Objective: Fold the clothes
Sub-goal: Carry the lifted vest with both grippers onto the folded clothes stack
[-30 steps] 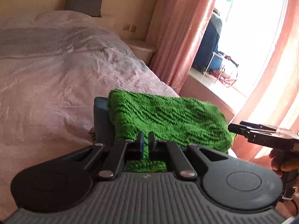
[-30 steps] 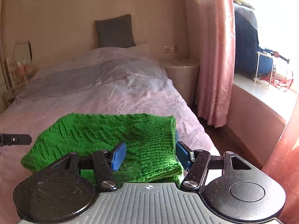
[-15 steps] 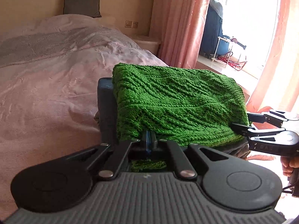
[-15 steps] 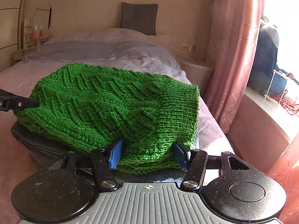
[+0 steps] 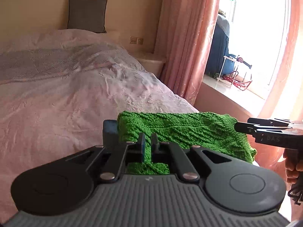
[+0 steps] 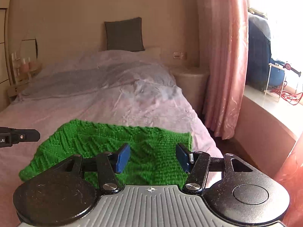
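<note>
A folded green knit sweater (image 5: 181,130) lies on top of a folded dark blue garment (image 5: 109,132) at the near right corner of the bed. It also shows in the right wrist view (image 6: 117,143). My left gripper (image 5: 148,141) sits just above the sweater's near edge, its jaws almost closed with a narrow gap and nothing between them. My right gripper (image 6: 152,158) is open and empty above the sweater's right part. It shows from the side in the left wrist view (image 5: 265,130). The left gripper's tip shows in the right wrist view (image 6: 19,137).
The bed (image 5: 56,98) has a wrinkled pink cover and a grey pillow (image 5: 86,15) at its head. Pink curtains (image 5: 185,37), a low nightstand (image 6: 191,77) and a window ledge (image 5: 233,94) stand to the right. A shelf with bottles (image 6: 22,66) is far left.
Both grippers have pulled back and up from the sweater. The left gripper's jaws were shut at the sweater's edge half a second ago and now stand slightly apart.
</note>
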Available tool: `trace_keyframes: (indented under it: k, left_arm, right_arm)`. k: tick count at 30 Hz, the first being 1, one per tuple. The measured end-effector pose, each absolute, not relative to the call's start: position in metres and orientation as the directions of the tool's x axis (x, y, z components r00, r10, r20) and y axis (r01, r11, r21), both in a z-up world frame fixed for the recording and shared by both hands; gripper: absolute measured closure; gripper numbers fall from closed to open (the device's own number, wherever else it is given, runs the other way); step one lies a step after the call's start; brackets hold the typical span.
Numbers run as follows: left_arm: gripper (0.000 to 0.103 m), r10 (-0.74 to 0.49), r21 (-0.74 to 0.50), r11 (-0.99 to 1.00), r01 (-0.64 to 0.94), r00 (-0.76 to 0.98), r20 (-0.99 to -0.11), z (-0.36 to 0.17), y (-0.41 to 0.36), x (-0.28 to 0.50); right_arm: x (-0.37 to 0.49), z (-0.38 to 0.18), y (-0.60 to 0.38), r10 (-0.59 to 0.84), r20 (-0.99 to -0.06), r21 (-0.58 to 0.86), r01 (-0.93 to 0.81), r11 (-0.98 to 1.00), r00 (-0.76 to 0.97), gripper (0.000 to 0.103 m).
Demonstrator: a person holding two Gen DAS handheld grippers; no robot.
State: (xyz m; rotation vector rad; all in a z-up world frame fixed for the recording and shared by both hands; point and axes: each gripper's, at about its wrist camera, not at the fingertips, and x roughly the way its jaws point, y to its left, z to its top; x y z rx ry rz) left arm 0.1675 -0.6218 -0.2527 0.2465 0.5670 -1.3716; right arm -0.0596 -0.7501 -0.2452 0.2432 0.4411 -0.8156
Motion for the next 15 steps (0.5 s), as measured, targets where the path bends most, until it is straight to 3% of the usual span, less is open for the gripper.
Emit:
trace_keyframes:
  k: [3,8,15]
  left_arm:
    - [0.100,-0.819,-0.137,0.211,0.968,0.098,-0.565,-0.272,-0.633,0.171]
    - [0.100,-0.821,-0.162,0.227,0.960,0.099,-0.563,-0.304,-0.630,0.175]
    - [0.100,-0.861,-0.190,0.195,0.962,0.076,-0.503,-0.269,-0.631,0.189]
  right_arm:
    - [-0.048,-0.255,-0.759,-0.640,-0.494,0.021,0.744,0.668,0.588,0.046]
    - [-0.043,-0.290,-0.758,-0.644,-0.554,-0.078,0.738,0.670,0.527,0.046]
    - [-0.047,-0.278,-0.760,-0.650,-0.531,-0.084,0.730,0.678,0.543,0.046]
